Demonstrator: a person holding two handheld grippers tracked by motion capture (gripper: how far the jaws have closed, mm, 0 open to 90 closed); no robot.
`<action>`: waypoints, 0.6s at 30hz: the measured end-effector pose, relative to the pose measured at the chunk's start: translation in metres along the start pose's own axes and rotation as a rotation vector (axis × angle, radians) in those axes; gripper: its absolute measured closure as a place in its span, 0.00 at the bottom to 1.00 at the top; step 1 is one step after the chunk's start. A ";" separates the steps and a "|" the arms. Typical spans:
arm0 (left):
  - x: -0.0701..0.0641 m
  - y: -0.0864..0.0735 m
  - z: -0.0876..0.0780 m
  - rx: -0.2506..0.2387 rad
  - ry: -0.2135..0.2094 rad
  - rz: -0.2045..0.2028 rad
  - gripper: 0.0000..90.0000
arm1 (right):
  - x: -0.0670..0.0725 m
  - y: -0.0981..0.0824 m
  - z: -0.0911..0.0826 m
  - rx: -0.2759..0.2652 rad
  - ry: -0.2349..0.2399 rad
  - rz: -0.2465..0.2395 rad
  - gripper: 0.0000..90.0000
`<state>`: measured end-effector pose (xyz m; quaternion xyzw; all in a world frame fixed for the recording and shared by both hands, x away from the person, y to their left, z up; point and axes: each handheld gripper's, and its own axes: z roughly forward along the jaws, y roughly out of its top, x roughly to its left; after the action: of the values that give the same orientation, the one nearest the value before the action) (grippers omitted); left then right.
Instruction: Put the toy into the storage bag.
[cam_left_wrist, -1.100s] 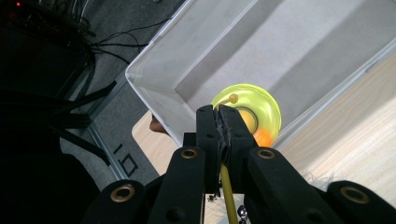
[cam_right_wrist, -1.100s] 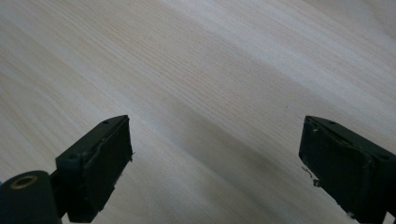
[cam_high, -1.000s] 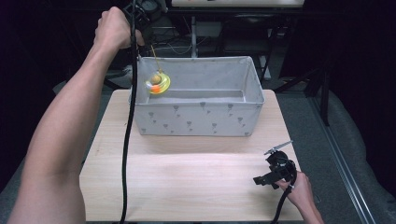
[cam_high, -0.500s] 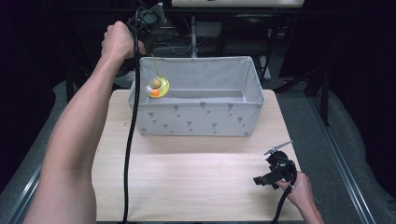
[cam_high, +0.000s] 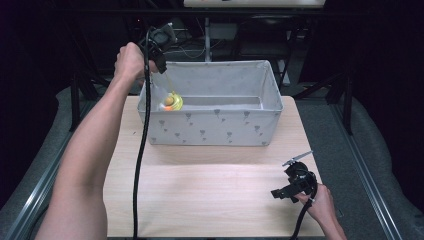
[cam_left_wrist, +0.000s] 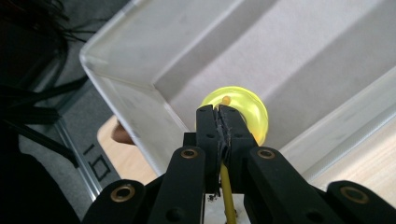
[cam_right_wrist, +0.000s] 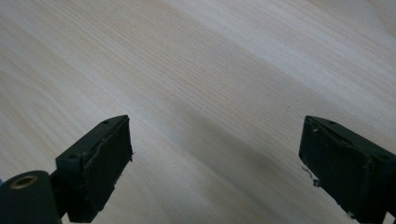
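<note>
Now the light wooden desk (cam_high: 210, 200) is carrying a grey fabric bin (cam_high: 215, 127) at the upper middle of the high view. At the bin's upper-left corner the left gripper (cam_high: 165, 75) is pinching, jaws together, a thin yellow stem from which a yellow ring toy (cam_high: 172, 102) is hanging, just inside the left wall. To do this well, the toy should be sinking straight down until it is resting on the bin floor before the jaws are parting, keeping clear of the near wall and rim. At the lower right, the right gripper (cam_high: 287, 189) is lying idle with jaws wide apart over bare wood, obstructing nothing.
</note>
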<state>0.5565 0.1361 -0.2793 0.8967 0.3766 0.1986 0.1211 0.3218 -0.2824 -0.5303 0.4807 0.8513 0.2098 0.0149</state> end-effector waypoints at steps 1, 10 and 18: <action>0.000 -0.001 0.004 0.004 -0.003 0.001 0.98 | 0.000 0.000 0.000 -0.001 0.000 0.001 0.10; -0.002 -0.010 0.029 0.047 -0.029 -0.004 0.98 | -0.001 0.000 0.000 -0.005 0.006 -0.001 0.10; -0.003 -0.021 0.043 0.089 -0.036 -0.016 0.98 | 0.001 -0.001 0.001 -0.018 0.001 0.011 0.10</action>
<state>0.5608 0.1448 -0.3264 0.9015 0.3901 0.1646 0.0896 0.3210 -0.2817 -0.5311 0.4849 0.8469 0.2176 0.0178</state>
